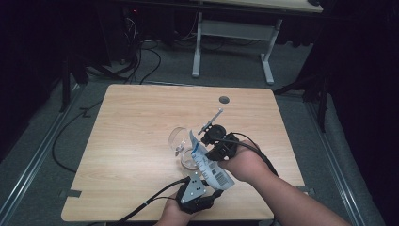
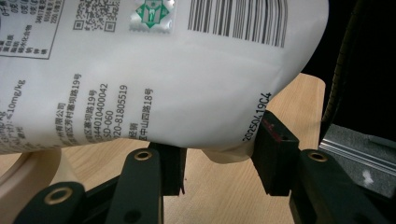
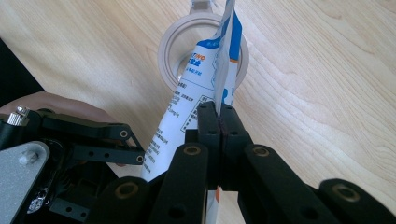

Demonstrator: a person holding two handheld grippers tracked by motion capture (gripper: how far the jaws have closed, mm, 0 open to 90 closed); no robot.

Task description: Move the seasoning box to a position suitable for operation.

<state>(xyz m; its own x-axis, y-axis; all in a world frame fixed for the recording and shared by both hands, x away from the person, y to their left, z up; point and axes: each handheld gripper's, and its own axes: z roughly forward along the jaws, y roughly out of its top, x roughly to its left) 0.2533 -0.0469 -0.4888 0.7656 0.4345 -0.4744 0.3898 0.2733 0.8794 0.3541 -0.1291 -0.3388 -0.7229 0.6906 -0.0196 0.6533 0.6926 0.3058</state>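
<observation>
Landmark: the clear glass jar (image 1: 181, 148), lying near the middle of the wooden table (image 1: 131, 127), a little toward the person's edge. In the right gripper view its round mouth (image 3: 173, 46) faces the camera.

Surroundings: a small round grommet hole (image 1: 224, 100) sits in the tabletop well beyond the jar, toward the far edge. Past the table, on the grey floor, stands the white frame of another desk (image 1: 230, 42), with cables to its left. Nothing lies between the jar and either gripper except the pouch itself.

Task's thing: a white pouch (image 1: 209, 165) with blue print and barcode, held off the table, slanting from the person's side up to the jar. Its top end (image 3: 224, 42) is at the jar's mouth; whether it is inside the rim I cannot tell.

Right gripper (image 3: 218, 119): just to the right of the jar, jaws fully together, pinching the thin side edge of the pouch. The right hand (image 1: 244, 162) wraps the gripper body, forearm coming in from the lower right.

Left gripper (image 2: 219, 161): on the person's side of the jar, near the table's front edge, at the pouch's bottom corner (image 2: 224, 149). Jaws stand partly apart; the right pad (image 2: 275, 154) meets the corner, the left pad (image 2: 173, 168) sits just under the pouch's lower edge. Firm pressure cannot be told. The left hand (image 1: 176, 214) holds it from below, grey plate (image 1: 193, 186) facing up.
</observation>
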